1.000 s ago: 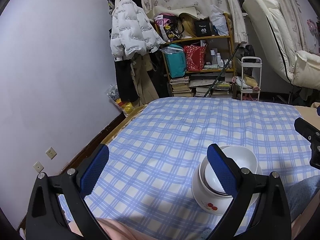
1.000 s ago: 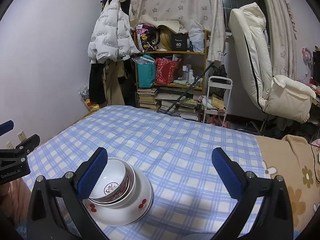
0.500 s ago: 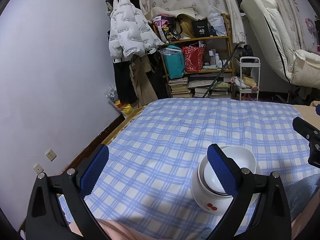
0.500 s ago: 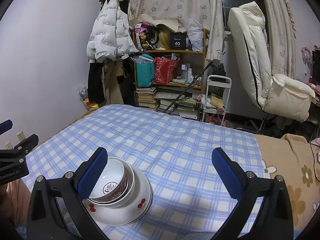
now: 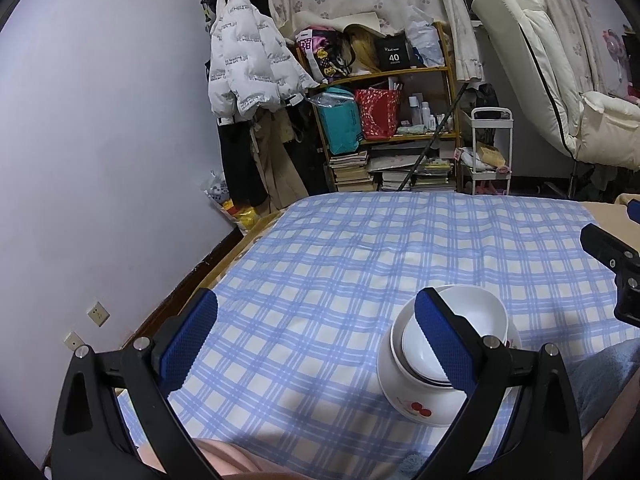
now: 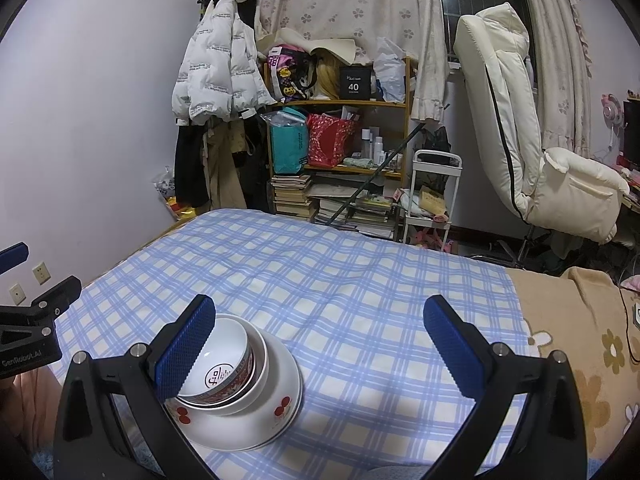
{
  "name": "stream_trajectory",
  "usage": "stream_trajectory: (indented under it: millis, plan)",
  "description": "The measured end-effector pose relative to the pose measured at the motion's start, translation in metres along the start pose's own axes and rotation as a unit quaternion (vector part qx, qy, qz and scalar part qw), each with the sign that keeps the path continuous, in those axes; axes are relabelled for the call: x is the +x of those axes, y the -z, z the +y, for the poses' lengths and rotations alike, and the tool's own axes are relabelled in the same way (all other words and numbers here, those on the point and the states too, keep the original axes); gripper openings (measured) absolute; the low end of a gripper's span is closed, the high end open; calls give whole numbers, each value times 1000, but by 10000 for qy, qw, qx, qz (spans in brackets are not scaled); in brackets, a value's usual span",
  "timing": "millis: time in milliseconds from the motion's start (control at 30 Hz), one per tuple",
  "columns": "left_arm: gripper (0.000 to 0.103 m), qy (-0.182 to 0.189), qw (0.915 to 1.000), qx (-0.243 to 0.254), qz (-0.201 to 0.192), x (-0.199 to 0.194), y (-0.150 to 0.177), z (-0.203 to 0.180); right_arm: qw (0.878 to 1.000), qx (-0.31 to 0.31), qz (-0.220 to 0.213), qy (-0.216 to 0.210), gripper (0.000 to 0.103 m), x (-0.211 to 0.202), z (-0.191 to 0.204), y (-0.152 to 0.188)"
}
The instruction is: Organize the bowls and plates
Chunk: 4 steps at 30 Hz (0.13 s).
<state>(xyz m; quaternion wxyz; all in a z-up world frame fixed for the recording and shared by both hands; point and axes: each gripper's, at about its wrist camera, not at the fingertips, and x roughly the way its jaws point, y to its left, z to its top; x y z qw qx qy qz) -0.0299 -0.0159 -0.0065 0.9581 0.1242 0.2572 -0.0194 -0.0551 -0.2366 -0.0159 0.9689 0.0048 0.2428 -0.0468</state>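
Observation:
A stack of white bowls [image 6: 244, 396] stands on the blue checked cloth [image 6: 344, 304], near its front edge. The biggest bowl, with red cherry marks, is at the bottom and two smaller bowls are nested in it. The top bowl [image 6: 224, 354] has a red patterned band. The stack also shows in the left wrist view [image 5: 444, 360]. My left gripper [image 5: 316, 340] is open and empty, above the cloth to the left of the stack. My right gripper [image 6: 320, 344] is open and empty, to the right of the stack; its left finger hides part of the bowls.
The checked cloth covers a bed; a tan flowered blanket [image 6: 580, 332] lies at its right. Beyond the bed stand a cluttered shelf [image 6: 340, 152], a hanging white jacket [image 6: 220, 64], a small white cart [image 6: 432, 196] and a cream recliner [image 6: 532, 148].
Both views have shifted only slightly. The bowls have not moved and both grippers stay open.

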Motion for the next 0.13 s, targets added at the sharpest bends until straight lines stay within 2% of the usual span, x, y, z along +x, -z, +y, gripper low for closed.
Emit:
stream_trajectory:
  millis: [133]
  plan:
    - [98,22,10000,8,-20,-1,0,2,10000,-3,3,-4,103,0,0,0]
